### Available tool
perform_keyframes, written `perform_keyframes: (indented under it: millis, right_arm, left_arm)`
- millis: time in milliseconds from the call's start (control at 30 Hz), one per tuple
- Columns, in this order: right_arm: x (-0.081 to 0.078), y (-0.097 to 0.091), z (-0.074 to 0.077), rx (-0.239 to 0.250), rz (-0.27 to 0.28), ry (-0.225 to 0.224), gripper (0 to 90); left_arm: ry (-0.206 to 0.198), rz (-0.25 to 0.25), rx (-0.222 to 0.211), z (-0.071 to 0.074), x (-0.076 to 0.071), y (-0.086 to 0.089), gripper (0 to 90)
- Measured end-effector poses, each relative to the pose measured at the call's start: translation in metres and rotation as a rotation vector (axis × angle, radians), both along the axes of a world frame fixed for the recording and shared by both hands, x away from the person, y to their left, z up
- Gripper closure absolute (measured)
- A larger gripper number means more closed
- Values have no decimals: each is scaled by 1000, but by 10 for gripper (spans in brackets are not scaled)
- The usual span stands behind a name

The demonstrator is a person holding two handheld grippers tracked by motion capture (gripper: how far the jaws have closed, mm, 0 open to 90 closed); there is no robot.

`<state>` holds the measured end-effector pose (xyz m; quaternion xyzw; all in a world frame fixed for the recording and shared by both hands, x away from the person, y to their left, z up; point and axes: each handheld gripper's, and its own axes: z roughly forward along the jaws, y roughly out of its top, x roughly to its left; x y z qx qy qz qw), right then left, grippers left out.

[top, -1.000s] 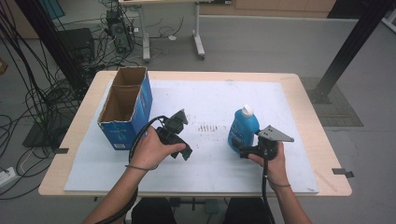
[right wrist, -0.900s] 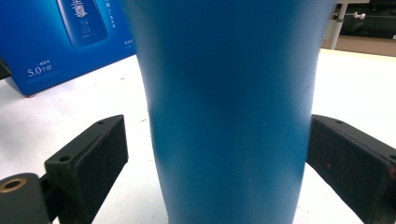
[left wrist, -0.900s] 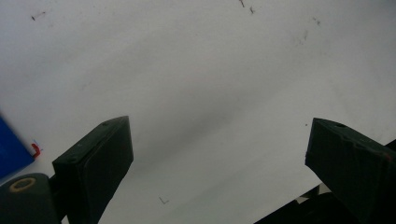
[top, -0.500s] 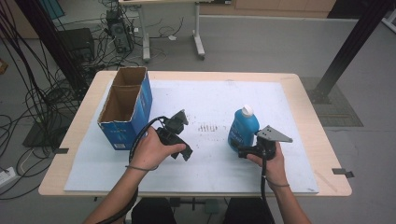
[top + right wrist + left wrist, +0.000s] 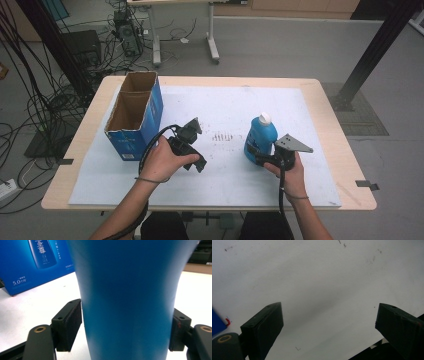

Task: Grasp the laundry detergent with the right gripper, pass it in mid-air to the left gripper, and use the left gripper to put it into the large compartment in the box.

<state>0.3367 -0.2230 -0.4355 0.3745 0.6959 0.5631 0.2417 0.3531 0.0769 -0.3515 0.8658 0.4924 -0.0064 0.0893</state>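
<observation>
A blue bottle (image 5: 260, 136) with a white cap stands upright on the white mat (image 5: 225, 107), right of centre. My right gripper (image 5: 254, 154) is at its base. Its jaws have just been closing with the bottle (image 5: 127, 302) between them, and in the right gripper view both pads (image 5: 71, 325) now touch the bottle's sides. My left gripper (image 5: 196, 159), held in the left hand near the mat's middle, points down at the mat. In the left gripper view that gripper (image 5: 329, 320) stands open with nothing between its fingers.
An open blue cardboard box (image 5: 131, 112) stands at the mat's left, close to the left hand; its printed side (image 5: 32, 262) shows behind the bottle. The wooden table edge (image 5: 330, 115) runs right of the mat. Cables and desk legs lie on the floor beyond.
</observation>
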Motion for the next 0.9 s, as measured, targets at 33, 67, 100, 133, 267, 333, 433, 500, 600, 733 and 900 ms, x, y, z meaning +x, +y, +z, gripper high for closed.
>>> perform_keyframes:
  millis: [33,67,100,133,267,333,433,500,600,733,900]
  right_arm:
    - [0,0,0,-2,0,0,284]
    - [0,0,0,-5,-1,-1,292]
    - [1,1,0,-8,-2,-3,298]
    - [1,1,0,-8,-2,-3,303]
    - [1,2,0,-9,-4,1,311]
    - [1,3,-1,-9,-5,4,315]
    - [1,4,-1,-11,-8,3,331]
    - [2,4,-1,-11,-13,1,356]
    - [2,3,-1,-11,-17,2,380]
    - [1,2,-2,-12,-24,2,398]
    - [0,2,-2,-22,-31,-5,415]
  left_arm:
    - [-1,1,-2,0,0,0,81]
    - [0,0,-1,0,0,0,82]
    - [-3,1,-2,0,0,0,82]
    - [-2,1,-2,1,0,0,82]
    - [-4,-1,-4,1,0,1,82]
    - [-6,1,-3,2,0,1,82]
    - [-6,1,-5,2,0,1,82]
    - [-7,0,-4,2,0,2,81]
    - [-7,0,-4,2,0,2,82]
    - [-7,0,-4,3,0,1,82]
    - [-10,-3,-4,3,-1,1,82]
